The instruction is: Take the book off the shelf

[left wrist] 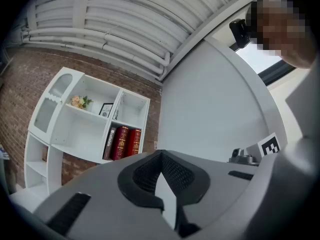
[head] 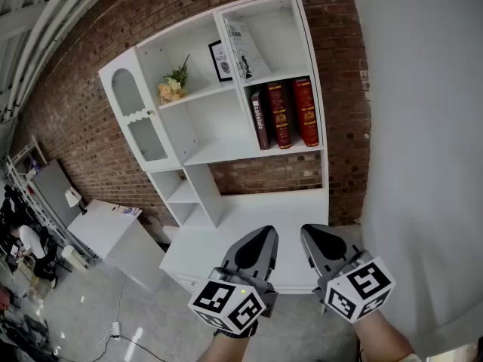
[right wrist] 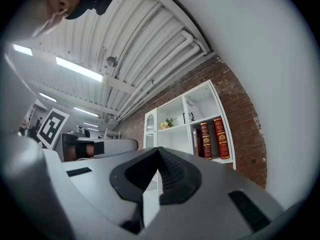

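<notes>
A white shelf unit [head: 226, 153] stands against a brick wall. On its right middle shelf stand three upright books: a dark one [head: 259, 119] and two red ones [head: 278, 115] [head: 306, 111]. They also show small in the left gripper view, red books [left wrist: 125, 142], and in the right gripper view, red books [right wrist: 213, 138]. A white book [head: 245, 47] leans in the top right compartment. My left gripper [head: 266, 232] and right gripper [head: 308, 231] are side by side low in front of the unit, well short of the books. Both are shut with nothing in them.
A flower pot [head: 173, 87] and a framed picture [head: 219, 59] sit on the upper left shelf. A glass-door cabinet section [head: 138, 115] is at the left. A plain grey wall [head: 423, 127] runs along the right. A white desk [head: 106, 228] stands left; a person sits at far left.
</notes>
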`<state>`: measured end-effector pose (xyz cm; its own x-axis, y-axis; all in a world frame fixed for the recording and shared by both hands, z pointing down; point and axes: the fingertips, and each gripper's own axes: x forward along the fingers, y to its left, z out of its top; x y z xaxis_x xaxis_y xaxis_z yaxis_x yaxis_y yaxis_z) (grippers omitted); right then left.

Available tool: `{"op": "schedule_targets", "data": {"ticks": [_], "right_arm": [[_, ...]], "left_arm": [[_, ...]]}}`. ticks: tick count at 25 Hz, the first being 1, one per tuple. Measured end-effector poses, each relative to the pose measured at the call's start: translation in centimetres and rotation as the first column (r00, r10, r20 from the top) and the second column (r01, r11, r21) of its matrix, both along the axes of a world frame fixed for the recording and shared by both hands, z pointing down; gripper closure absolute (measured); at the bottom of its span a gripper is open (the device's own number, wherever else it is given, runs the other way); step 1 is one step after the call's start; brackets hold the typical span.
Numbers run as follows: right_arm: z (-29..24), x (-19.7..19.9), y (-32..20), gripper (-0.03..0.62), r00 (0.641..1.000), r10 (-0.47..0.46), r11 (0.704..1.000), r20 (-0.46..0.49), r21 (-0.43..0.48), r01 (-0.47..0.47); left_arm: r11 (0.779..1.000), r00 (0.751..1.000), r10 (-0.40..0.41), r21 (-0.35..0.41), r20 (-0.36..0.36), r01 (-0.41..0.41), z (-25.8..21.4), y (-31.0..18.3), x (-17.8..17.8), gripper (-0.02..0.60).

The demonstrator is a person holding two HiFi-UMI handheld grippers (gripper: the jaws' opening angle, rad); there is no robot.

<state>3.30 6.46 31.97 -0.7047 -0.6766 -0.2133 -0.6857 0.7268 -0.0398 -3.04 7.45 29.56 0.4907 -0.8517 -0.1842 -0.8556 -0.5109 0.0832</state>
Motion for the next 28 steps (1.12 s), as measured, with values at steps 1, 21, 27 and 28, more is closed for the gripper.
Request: {"op": "schedule_targets", "data": {"ticks": [1,21,27,28], "right_arm": [[-0.1,0.1,-0.2,0.579,1.0,-0.001,1.0,0.002,0.001,0.001],[-0.8,4.4,-1.5,0.577,0.992,-0.063,0.998,0.107,-0.008,0.064],[1.0,3.5,-2.7,0.577,0.991,-0.065,0.997,0.117,-0.037,0.069],[1.1,3.4,-3.0,0.577,0.991,-0.061,0.997,0.116,-0.033,0.066]], "left_arm": [[1.0,1.0,0.005,0.001,0.004,-0.005,0.1,0.0,0.2,0.571],[0.997,0.997,-0.072,0.034,0.011,0.072,-2.7,-2.1,-0.3,0.571],[0.997,0.997,-0.075,0.026,0.017,0.074,-1.4,-3.3,-1.0,0.57],[0.997,0.997,-0.073,0.029,0.017,0.072,-1.4,-3.7,-1.2,0.571]]}}
